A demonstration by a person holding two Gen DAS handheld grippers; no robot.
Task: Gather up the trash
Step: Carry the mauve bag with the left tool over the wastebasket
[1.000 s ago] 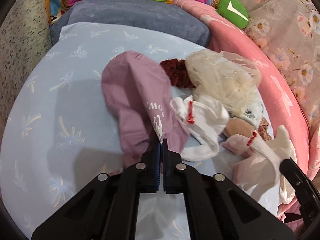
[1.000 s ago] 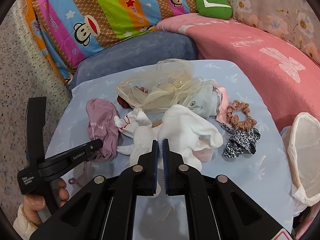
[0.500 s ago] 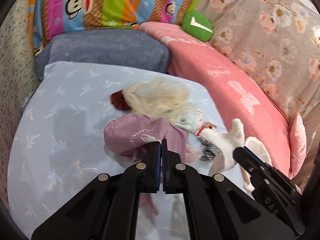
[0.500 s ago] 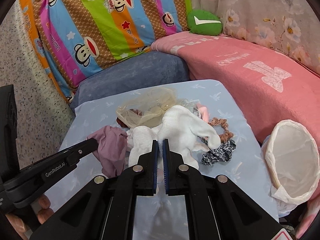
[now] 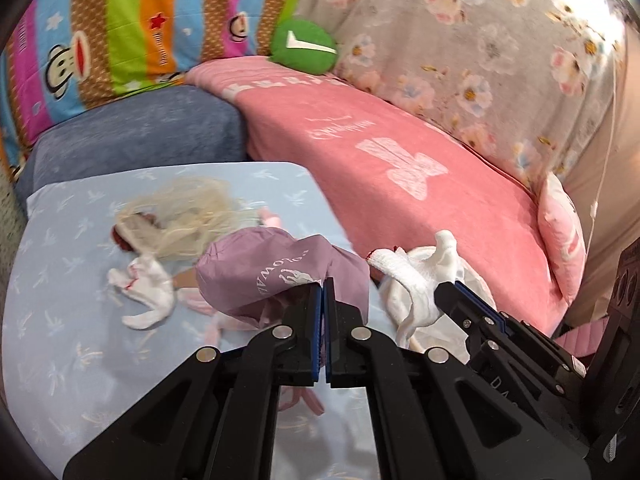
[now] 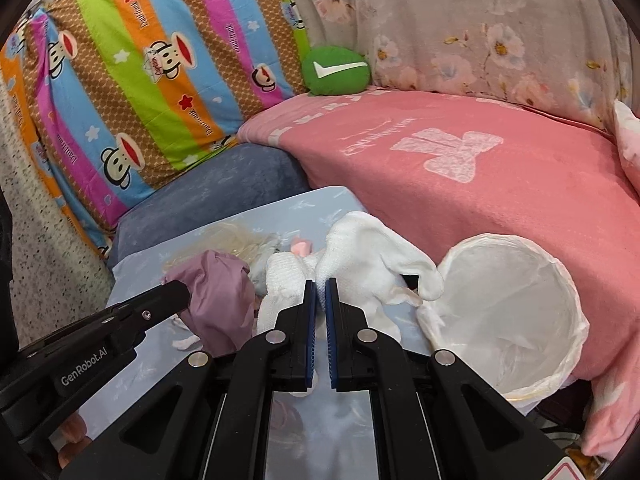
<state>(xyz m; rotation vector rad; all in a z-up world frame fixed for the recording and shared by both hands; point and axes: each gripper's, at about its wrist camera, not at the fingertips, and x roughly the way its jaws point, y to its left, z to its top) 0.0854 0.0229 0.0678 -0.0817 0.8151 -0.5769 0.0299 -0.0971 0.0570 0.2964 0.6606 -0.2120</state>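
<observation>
In the left wrist view, at the upper left of the frame, a striped, many-coloured cushion printed with monkey faces (image 5: 120, 36) is seen above a grey-blue plush cushion (image 5: 132, 140). Lower left, a pale blue tablecloth with a palm-leaf print (image 5: 52, 340) is spread, and on it a small white knitted glove with red trim (image 5: 148, 296) is seen lying beside a cream gauzy net (image 5: 188, 216). At the frame's centre, a mauve crumpled fabric pouch with white lettering (image 5: 280, 280) is held clenched in the left gripper (image 5: 323, 292), whose jaws are pressed together on its edge. To the right of centre, a white knitted glove (image 5: 416, 280) is gripped by the right gripper (image 5: 448, 292), which enters from the lower right. Behind these, a pink blanket with a white bow design (image 5: 400, 184) is draped, and a round green cushion with a white tick (image 5: 304, 44) is set at the top centre. In the right wrist view, the left gripper is seen at the lower left with the mauve pouch at its tip; at the centre the white glove is pinched between the nearly closed jaws of the right gripper; at the right of the frame a round bin lined with a thin white plastic bag (image 6: 560, 320) is seen standing open, with the glove's finger just touching or overlapping its near rim.
</observation>
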